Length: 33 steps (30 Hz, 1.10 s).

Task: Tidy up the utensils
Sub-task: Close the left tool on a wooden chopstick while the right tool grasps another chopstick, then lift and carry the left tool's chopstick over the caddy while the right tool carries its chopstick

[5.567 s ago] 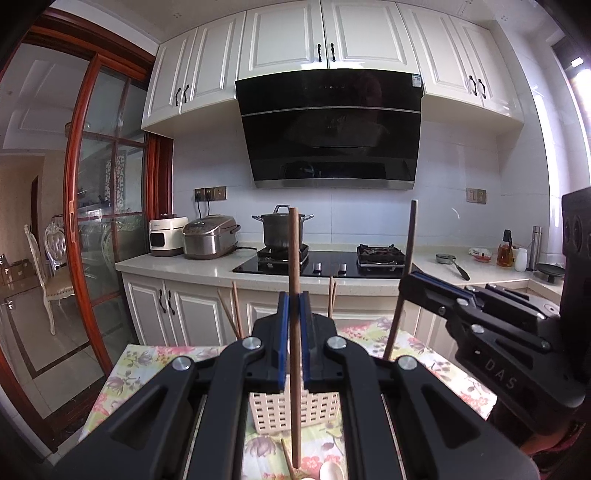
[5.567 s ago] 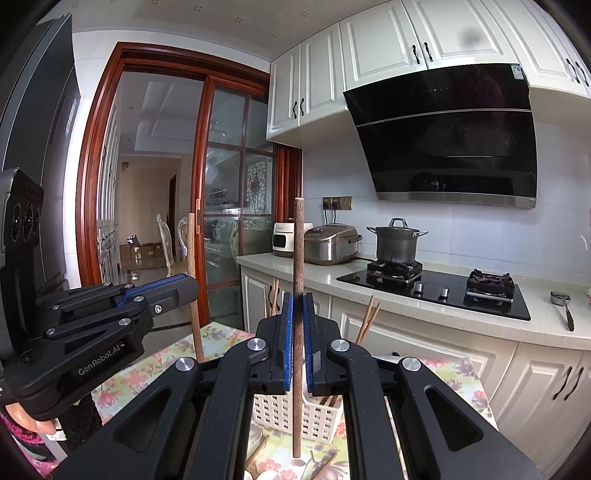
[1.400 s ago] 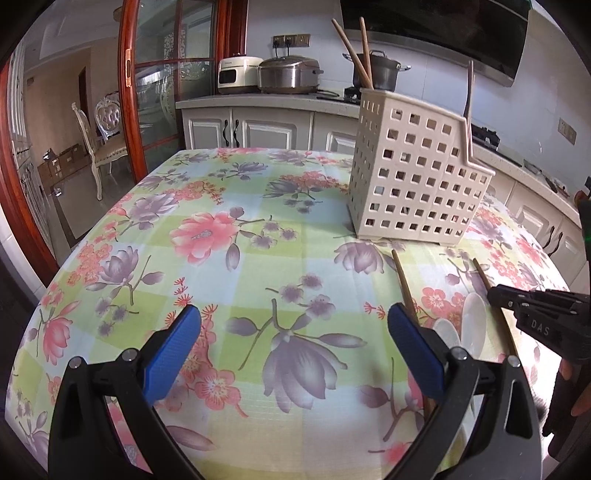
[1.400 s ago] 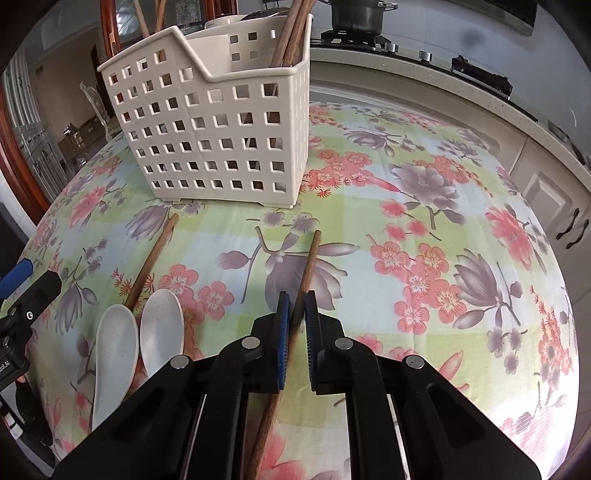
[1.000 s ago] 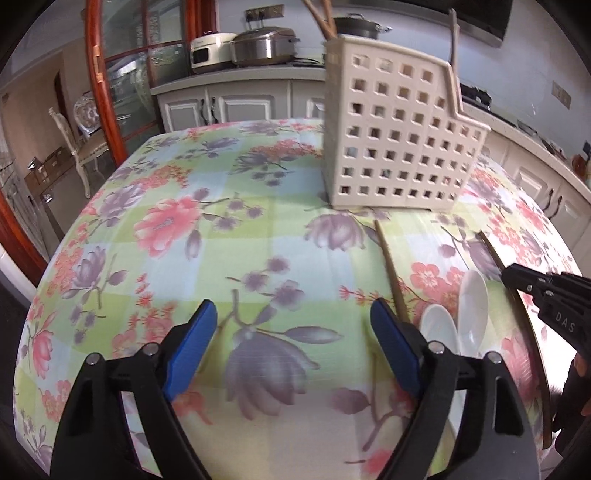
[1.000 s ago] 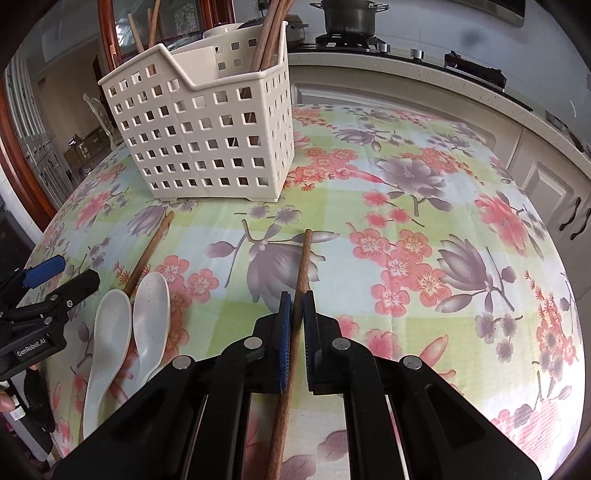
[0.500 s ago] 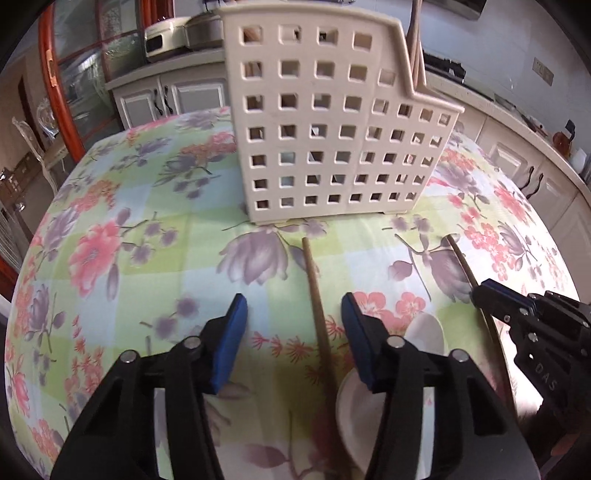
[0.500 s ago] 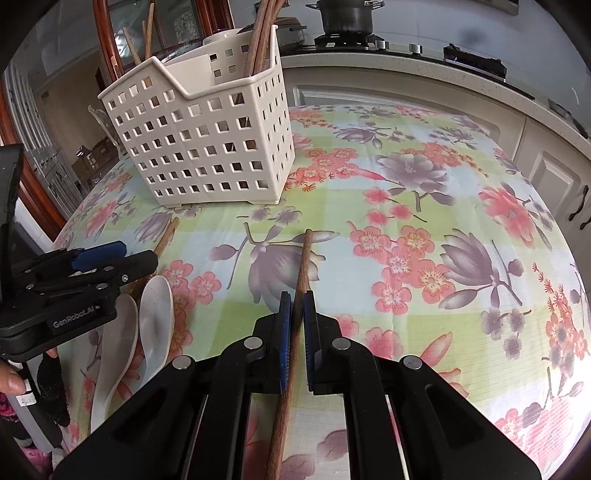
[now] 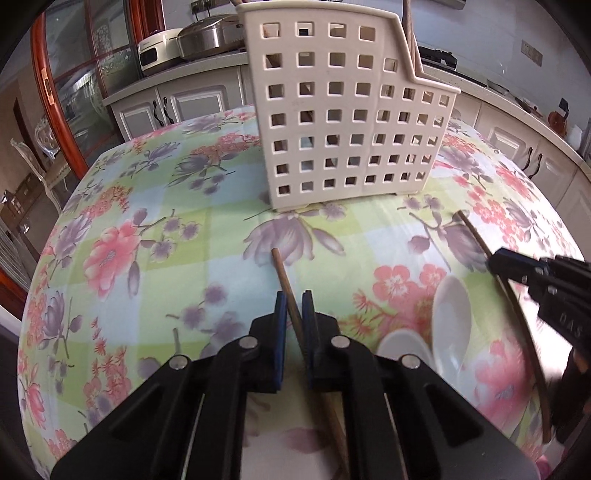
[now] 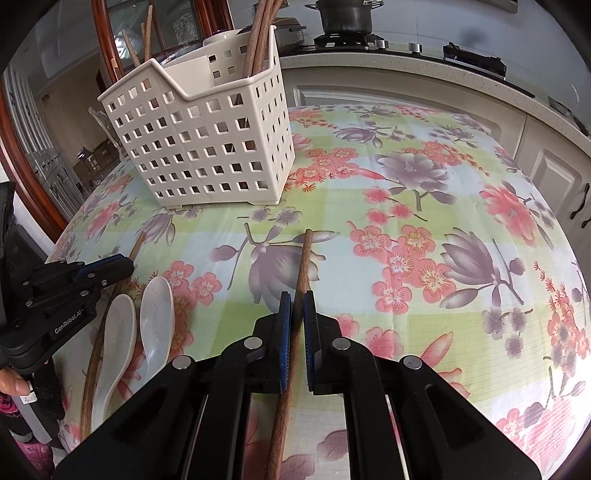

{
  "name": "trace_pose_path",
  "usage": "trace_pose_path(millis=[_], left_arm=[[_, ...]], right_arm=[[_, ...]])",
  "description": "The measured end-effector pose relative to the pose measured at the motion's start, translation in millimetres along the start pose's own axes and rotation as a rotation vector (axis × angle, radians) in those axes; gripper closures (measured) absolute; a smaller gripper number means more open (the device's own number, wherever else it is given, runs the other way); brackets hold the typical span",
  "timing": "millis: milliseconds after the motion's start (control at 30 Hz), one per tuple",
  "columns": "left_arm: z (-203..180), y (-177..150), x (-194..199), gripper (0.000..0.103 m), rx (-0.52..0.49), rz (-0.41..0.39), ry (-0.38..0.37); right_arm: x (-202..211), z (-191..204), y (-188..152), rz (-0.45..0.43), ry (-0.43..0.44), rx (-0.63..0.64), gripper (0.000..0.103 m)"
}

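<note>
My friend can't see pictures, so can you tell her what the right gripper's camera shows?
The right gripper is shut on a wooden chopstick lying on a flowery tablecloth. Behind it stands a white holed basket with more chopsticks upright inside. At the left lie two white spoons, beside the left gripper.

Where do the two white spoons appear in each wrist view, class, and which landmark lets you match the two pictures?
Left wrist view: the white spoons lie lower right, between the two chopsticks.
Right wrist view: the same spoons lie lower left, beside the left gripper.
Shared landmark: the cream utensil basket, on the floral tablecloth beyond the spoons in both.
</note>
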<state>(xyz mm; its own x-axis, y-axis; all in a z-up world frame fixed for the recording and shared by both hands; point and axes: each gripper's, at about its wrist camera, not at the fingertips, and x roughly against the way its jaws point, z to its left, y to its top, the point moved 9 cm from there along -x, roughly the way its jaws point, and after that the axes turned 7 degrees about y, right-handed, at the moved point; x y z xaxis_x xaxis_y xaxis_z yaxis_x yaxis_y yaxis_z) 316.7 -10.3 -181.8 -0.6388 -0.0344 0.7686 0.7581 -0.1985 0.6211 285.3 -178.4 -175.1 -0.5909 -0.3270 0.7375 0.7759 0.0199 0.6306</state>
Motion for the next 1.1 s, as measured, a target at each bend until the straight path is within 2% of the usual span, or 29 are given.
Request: trace_pose_path(millis=[167,233,567,667,733,933,1100], left_arm=[[4.7,-9.8,8.1,0.091,-0.001,0.011,-0.040],[4.6,-12.5,11.1,0.077,0.009,0.008,-0.050],[1.6,-21.8,14.7,0.074,0.014,0.000,-0.023],[-0.3,-22.5,16.1,0.081,0.007,-0.012,-0.011],[-1.0,-23.9,17.4,0.095,0.001,-0.018,-0.001],[6.4,-21.1,22.8,0.096,0.051,-0.040,-0.024],[18.4,-4.0,52.7,0.097,0.099,-0.133,-0.033]], right_arm=[[-0.7,0.3,0.2,0.001,-0.005,0.003,0.096],[-0.8,0.7,-0.2,0.002,-0.008,0.006,0.096],[-2.2,3.0,0.4,0.032,-0.032,0.044,0.096],[-3.4,4.9,0.4,0.038,-0.053,0.075,0.096],[-3.7,6.1,0.1,0.038,-0.068,0.094,0.096],[2.3,8.0,2.5,-0.003,-0.049,0.079,0.096],[26.1,22.0,18.2,-0.096,-0.015,0.102,0.097]])
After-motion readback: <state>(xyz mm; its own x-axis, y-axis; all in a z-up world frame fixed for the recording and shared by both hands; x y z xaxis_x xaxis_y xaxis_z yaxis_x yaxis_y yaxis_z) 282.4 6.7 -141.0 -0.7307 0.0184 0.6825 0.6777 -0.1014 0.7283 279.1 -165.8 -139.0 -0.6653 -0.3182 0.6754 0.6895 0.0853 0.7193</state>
